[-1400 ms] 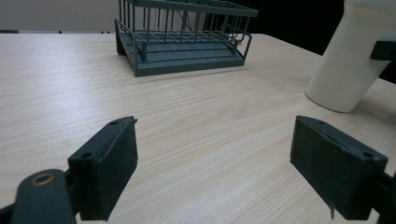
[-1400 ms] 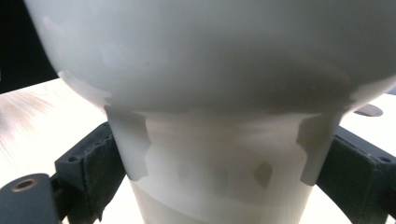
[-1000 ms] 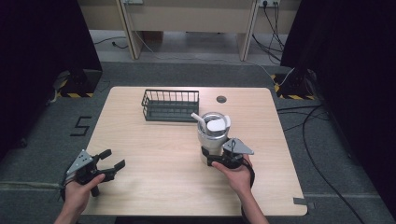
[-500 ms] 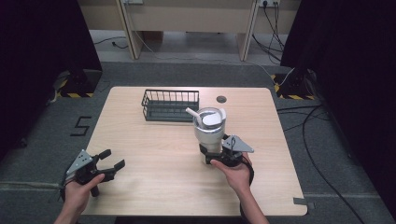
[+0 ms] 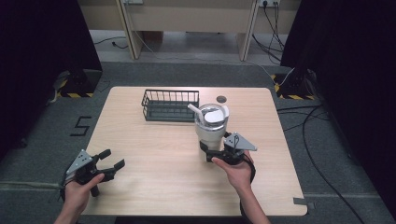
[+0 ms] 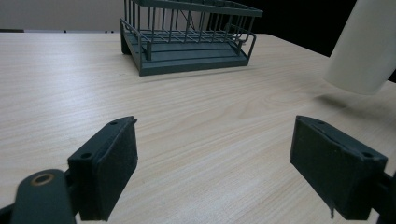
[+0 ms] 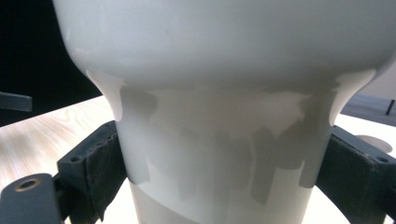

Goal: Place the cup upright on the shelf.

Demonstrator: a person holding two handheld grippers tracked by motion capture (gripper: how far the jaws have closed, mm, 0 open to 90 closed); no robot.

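Tumbler point(image 5: 209, 125) clamped at its base between right tongs point(image 5: 211, 150).

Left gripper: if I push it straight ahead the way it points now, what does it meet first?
Bare table first. Further along, the left gripper, jaws open, lines up roughly with the right end of the wire basket. The white cup sits off to the right and looks clear, though depth is uncertain.

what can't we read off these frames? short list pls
- Tumbler contents: high view looks onto its lid and straw; too small to tell.
- Tumbler base: cut off by the bottom edge in the right gripper view; in the left gripper view it seems lifted, not certain.
- Basket interior: its wires partly screen it in the high view; looks empty in the left gripper view.
- Dark round spot on table: too small to identify.
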